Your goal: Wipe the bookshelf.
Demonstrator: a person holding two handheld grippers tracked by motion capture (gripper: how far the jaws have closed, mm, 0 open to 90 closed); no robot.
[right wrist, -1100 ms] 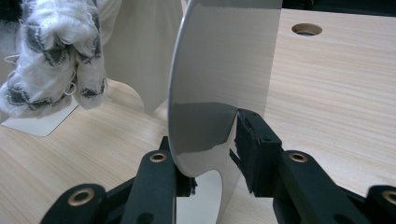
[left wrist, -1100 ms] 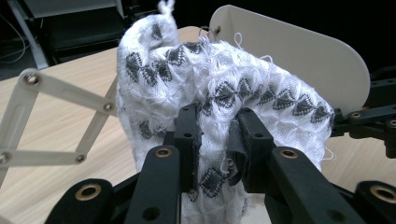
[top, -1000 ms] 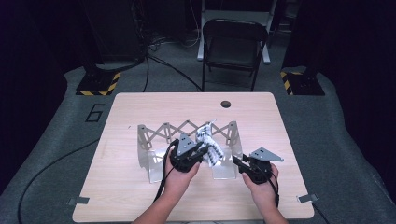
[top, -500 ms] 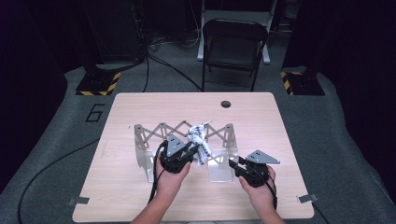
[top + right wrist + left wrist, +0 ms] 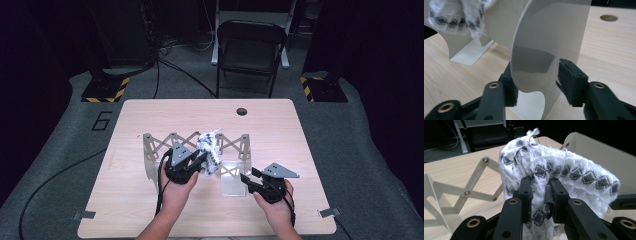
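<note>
A grey scissor-fold rack (image 5: 165, 142) stands on the wooden table (image 5: 150, 210), with a flat end plate at each side. My left gripper (image 5: 202, 161) is shut on a white cloth with black diamonds (image 5: 209, 145) and holds it up by the rack's middle. In the left gripper view the pads (image 5: 527, 192) pinch the cloth (image 5: 574, 172) in front of the scissor bars (image 5: 471, 185). My right gripper (image 5: 247, 179) is at the right end plate (image 5: 232, 182). Its jaws have just been opening and stand either side of the plate (image 5: 549, 30), with a gap at the right pad (image 5: 571, 80).
A round cable hole (image 5: 242, 111) lies near the table's far edge. A black folding chair (image 5: 250, 45) stands beyond it. Tape tabs (image 5: 330, 212) mark the front corners. Cables trail from both grippers toward the front edge.
My left gripper has carried the cloth leftward and a little away from me, along the rack. The right gripper has shifted slightly left, and its jaws stand wider around the end plate.
</note>
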